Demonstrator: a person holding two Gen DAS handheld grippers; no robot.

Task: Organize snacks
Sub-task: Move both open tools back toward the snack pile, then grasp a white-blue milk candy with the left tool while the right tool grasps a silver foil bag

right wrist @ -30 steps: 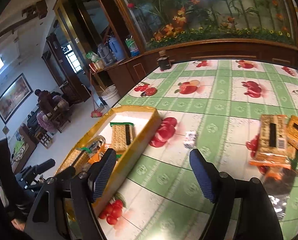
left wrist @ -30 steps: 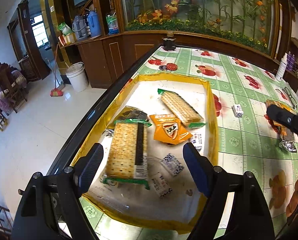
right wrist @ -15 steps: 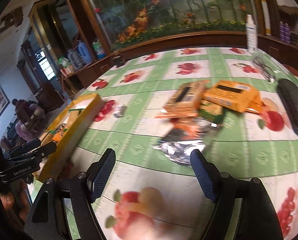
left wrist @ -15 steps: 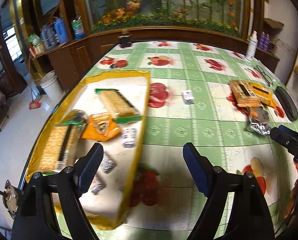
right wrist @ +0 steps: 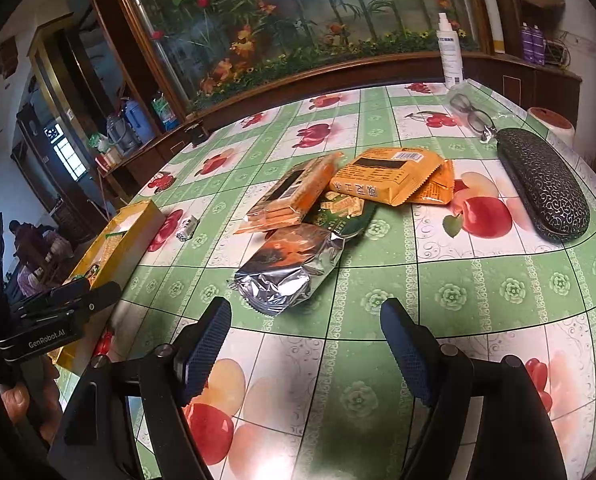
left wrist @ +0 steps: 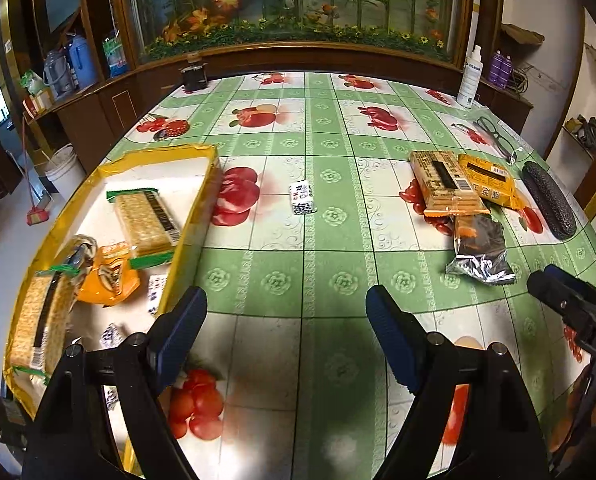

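We're in a lived-in home dining room. Fruit-print tablecloth [left wrist: 330,184], big planted glass display [left wrist: 298,0] in dark wood, broom [left wrist: 33,200] and bucket [left wrist: 63,168] on tile.

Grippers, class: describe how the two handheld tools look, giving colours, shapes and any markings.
The left gripper and right gripper both have black angular frames with silver screws and two dark blue, textured, paddle-shaped pads. White lettering reads "GenRobot.AI" on the left gripper's body. No cables or sleeves are visible.

I see tablecloth [left wrist: 330,264] green-and-white checked, red fruit prints. Tray [left wrist: 97,172] yellow-rimmed, white inside. Foil pack [right wrist: 285,276] silver with orange. Two packs [right wrist: 390,176] orange. Glasses case [right wrist: 542,184] black, swirl-embossed. My finger pads [right wrist: 205,348] dark blue.
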